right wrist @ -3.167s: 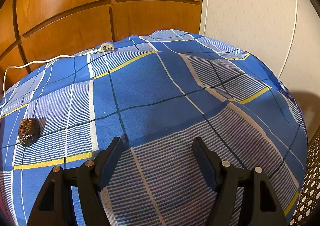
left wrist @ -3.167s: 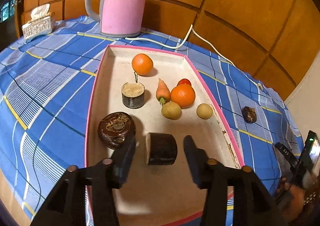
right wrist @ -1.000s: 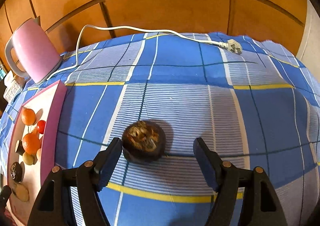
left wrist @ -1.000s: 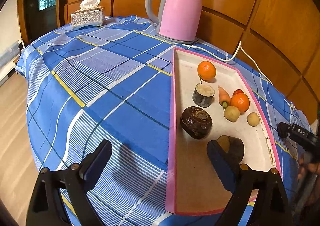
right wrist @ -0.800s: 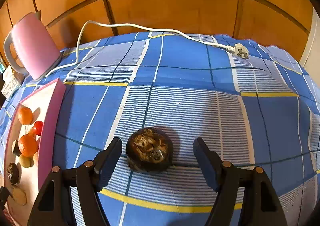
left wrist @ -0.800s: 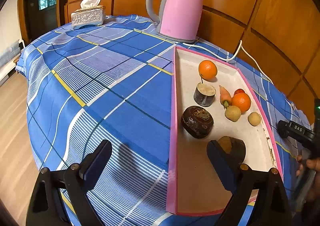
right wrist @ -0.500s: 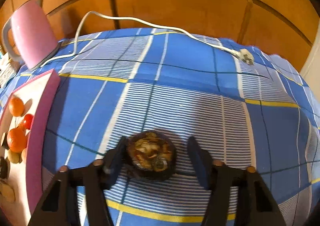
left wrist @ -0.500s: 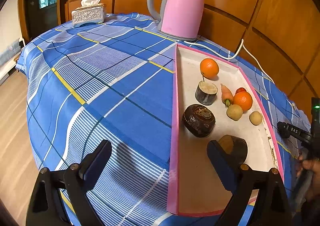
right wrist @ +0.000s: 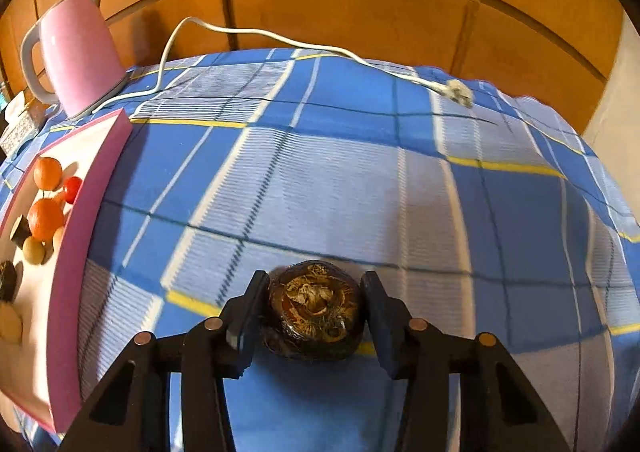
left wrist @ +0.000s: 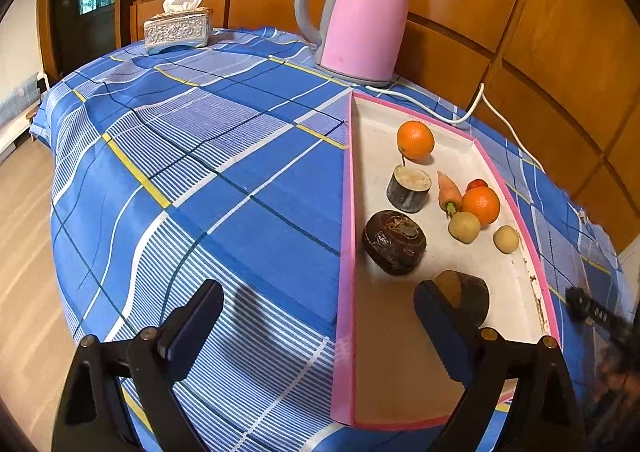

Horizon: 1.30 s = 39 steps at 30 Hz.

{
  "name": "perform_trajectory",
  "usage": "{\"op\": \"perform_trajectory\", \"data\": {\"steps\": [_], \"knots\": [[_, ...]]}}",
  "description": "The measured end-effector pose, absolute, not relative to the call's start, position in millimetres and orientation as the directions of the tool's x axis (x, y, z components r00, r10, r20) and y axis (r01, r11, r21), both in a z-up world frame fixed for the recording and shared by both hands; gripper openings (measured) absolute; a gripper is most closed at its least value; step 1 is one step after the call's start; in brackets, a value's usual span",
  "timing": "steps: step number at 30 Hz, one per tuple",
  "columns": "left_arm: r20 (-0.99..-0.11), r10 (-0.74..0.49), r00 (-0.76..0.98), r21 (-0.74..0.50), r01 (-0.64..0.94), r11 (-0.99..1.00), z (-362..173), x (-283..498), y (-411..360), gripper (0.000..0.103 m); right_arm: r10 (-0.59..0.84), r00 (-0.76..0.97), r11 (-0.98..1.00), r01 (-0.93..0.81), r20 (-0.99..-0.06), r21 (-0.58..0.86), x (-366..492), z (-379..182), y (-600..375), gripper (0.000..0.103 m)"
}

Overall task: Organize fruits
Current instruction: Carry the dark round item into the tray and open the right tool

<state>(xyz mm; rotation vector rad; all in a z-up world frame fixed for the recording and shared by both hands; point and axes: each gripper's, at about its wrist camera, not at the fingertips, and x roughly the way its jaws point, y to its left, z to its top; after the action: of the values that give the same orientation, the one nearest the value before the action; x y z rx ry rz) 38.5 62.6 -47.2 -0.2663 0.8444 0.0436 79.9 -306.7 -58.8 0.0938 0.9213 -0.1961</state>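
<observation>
Left gripper (left wrist: 318, 322): your fingers stand wide apart with nothing between them, tilted downward, one over the cloth, the other over the tray's near end.
Right gripper (right wrist: 314, 314): your fingers are drawn in, both pads pressed on the dark round fruit (right wrist: 316, 310), tilted downward over the counter, just right of the tray.

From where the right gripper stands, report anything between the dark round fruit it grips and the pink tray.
Nothing visible lies between the dark round fruit, gripped by the right gripper, and the pink tray: only bare tablecloth. The tray's raised rim must be cleared.
</observation>
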Motion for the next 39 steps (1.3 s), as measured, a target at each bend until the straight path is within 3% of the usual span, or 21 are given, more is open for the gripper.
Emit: {"op": "perform_trajectory", "data": {"steps": [17, 25, 39], "knots": [[-0.744, -0.049, 0.667, -0.247, -0.206, 0.947, -41, 19, 81, 0.097, -0.153, 0.659, 0.974, 0.227, -0.736, 0.001, 51, -64, -312, 0.048], [-0.76, -0.034, 0.649, -0.265, -0.262, 0.928, -47, 16, 90, 0.098, -0.148, 0.664, 0.975, 0.22, -0.733, 0.002, 48, -64, -311, 0.048], [-0.748, -0.03, 0.663, -0.239, -0.226, 0.945, -48, 18, 83, 0.1, -0.111, 0.639, 0.979, 0.203, -0.761, 0.028, 49, -61, -311, 0.048]]}}
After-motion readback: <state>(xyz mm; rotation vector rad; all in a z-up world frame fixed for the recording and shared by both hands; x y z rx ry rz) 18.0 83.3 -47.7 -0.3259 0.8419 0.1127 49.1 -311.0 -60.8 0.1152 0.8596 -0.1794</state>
